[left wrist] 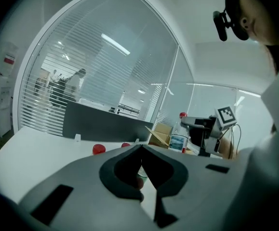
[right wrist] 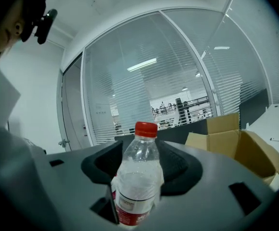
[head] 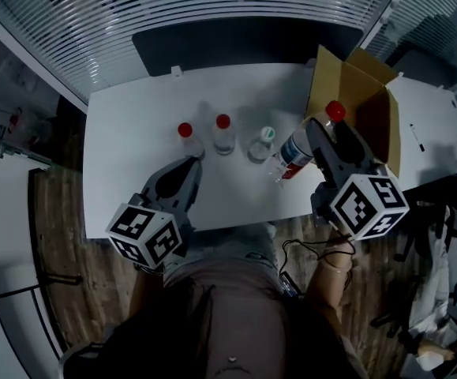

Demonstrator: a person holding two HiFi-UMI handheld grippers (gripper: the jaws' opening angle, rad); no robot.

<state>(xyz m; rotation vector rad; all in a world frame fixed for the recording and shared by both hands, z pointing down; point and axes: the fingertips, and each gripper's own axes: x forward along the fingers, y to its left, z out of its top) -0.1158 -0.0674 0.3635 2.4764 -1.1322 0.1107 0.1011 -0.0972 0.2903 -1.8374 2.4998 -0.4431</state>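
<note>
- Office room with a glass wall and blinds (head: 212,6); before it stands a white table (head: 133,172) on a wooden floor.
- One water bottle with a red cap (right wrist: 138,177) is gripped by the right gripper (right wrist: 139,162). Its jaws press on the two sides of the body, above the red label.
- In the head view this bottle (head: 301,147) is tilted over the right part of the table, with the cap pointing toward the open cardboard box (head: 370,101). The right gripper (head: 327,140) holds it just beside the front wall of the box.
- Left gripper (left wrist: 141,150) has its jaws closed together at the tips, with nothing between them.
- In the head view the left gripper (head: 190,164) points at a standing red-capped bottle (head: 189,140) and is just beside it; whether they touch I cannot tell.
- Next in the row stand a second red-capped bottle (head: 223,136) and a bottle with a green and white cap (head: 261,145), near each other.
- Behind the table, a dark panel (head: 236,46) runs along its far edge.
</note>
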